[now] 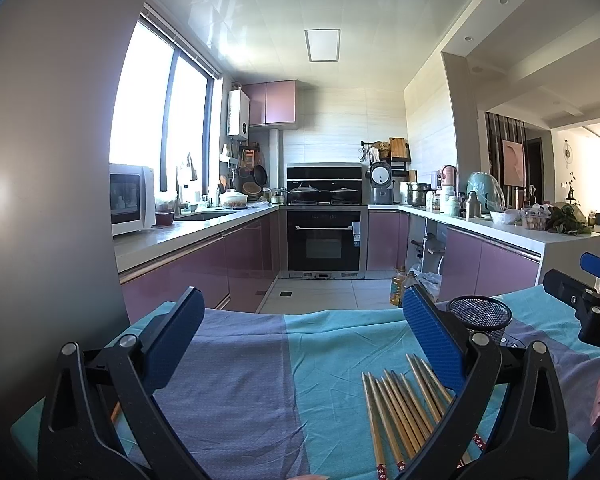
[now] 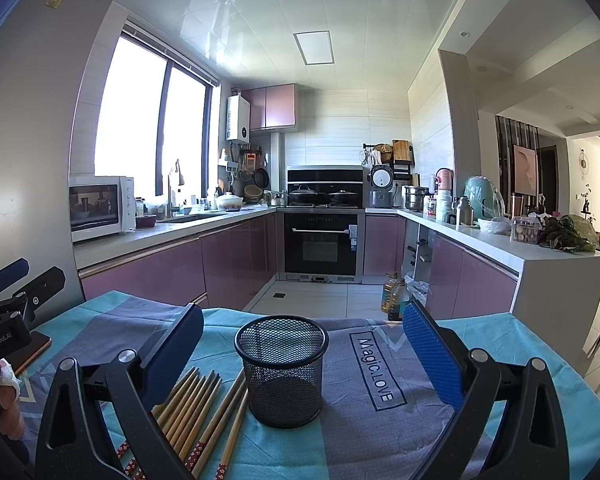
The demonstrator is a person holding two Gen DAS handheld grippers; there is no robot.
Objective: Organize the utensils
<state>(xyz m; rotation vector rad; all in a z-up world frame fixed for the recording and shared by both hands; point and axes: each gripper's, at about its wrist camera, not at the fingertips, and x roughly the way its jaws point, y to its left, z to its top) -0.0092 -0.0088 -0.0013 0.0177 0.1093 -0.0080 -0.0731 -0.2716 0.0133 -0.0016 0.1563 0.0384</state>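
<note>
Several wooden chopsticks with red patterned ends lie side by side on the teal and purple cloth; they also show in the right wrist view. A black mesh cup stands upright and empty just right of them; its rim shows in the left wrist view. My left gripper is open and empty above the cloth, left of the chopsticks. My right gripper is open and empty, its jaws on either side of the cup, not touching it.
The table's far edge drops to the kitchen floor, where oil bottles stand. A phone lies on the cloth at the left, under the left gripper's body. Counters and an oven are beyond.
</note>
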